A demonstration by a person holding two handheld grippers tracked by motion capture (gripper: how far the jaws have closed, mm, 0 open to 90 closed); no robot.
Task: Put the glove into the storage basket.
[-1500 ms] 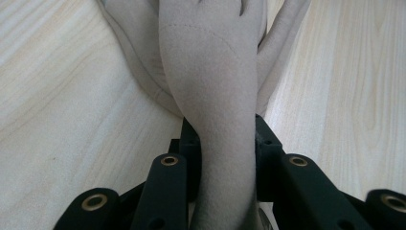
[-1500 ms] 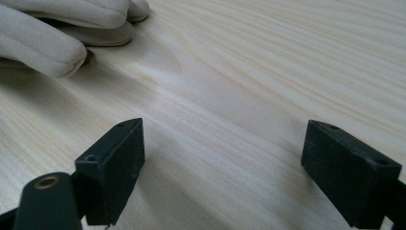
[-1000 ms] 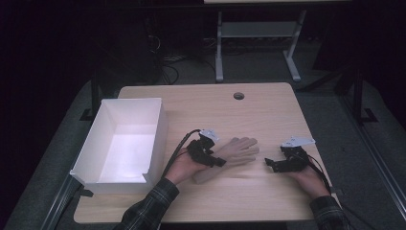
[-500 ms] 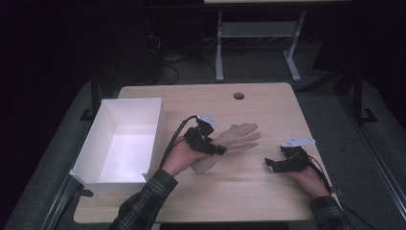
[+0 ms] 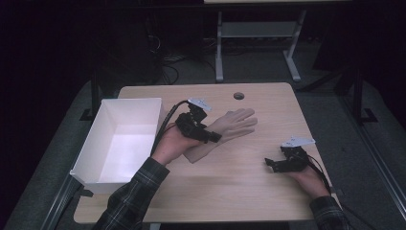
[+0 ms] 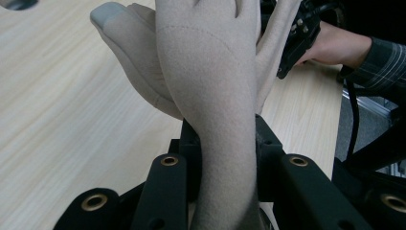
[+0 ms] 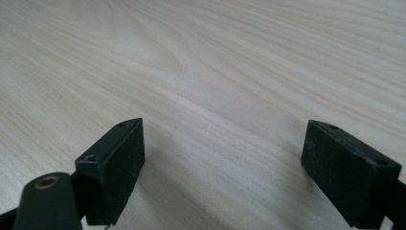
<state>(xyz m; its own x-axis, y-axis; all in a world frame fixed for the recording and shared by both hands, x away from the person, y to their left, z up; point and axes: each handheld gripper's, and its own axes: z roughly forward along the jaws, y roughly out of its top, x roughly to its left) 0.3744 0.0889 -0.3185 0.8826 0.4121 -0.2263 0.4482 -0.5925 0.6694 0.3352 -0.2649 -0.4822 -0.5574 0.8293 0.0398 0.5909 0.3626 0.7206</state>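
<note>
The left gripper (image 6: 225, 158), jaws clamped on the wrist of the soft beige fabric glove (image 5: 225, 132) that hangs forward from it above the table, should carry it smoothly sideways over the white rectangular bin (image 5: 125, 139) before letting go.

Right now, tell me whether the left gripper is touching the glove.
Touching. In the left gripper view, the left gripper has both black jaws pressed against the cuff of the beige glove, with no gap on either side.
</note>
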